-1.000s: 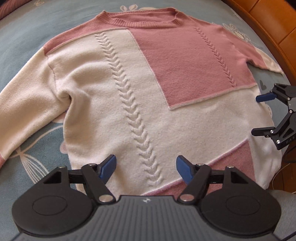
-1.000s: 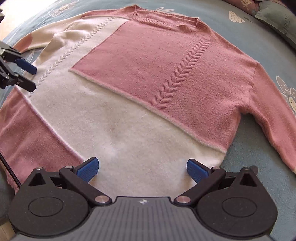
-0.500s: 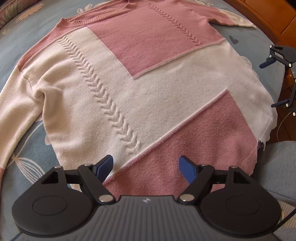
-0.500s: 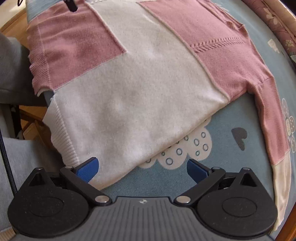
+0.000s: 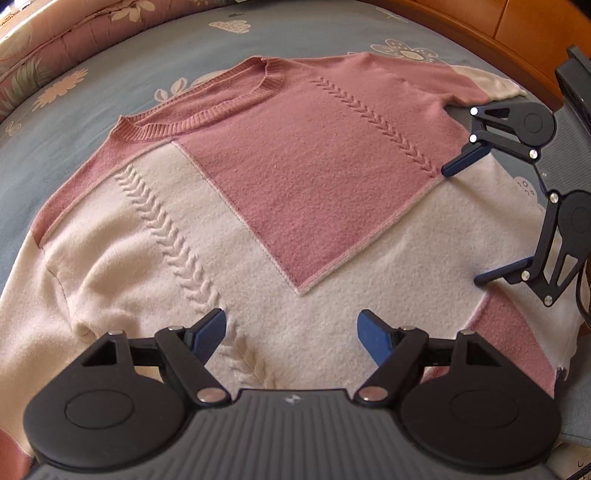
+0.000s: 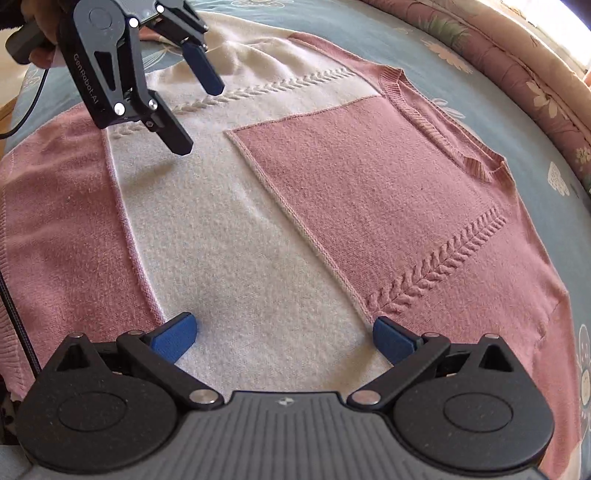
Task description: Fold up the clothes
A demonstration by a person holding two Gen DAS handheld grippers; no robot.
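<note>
A knitted sweater (image 5: 280,206) in pink and cream patches lies flat, front up, on the bed, collar (image 5: 207,110) at the far side. My left gripper (image 5: 291,328) hovers open over the cream lower part, beside the cable-stitch line, with nothing between its pads. In the right wrist view the left gripper (image 6: 199,118) hangs at the upper left over the sweater (image 6: 369,206). My right gripper (image 6: 282,328) is open above the cream panel next to the pink patch's seam. The left wrist view has the right gripper (image 5: 464,224) at the sweater's right side.
The sweater rests on a blue flowered bedspread (image 5: 92,92). A pink floral quilt (image 6: 517,74) runs along the far edge, and a wooden bed frame (image 5: 517,26) is at the right. A hand (image 6: 40,55) and a cable (image 6: 14,325) show at the left.
Both views swung off towards the hem and the sweater's edge, then back. Both grippers now hang over the sweater's body, closer together. The left jaws stand slightly wider.
</note>
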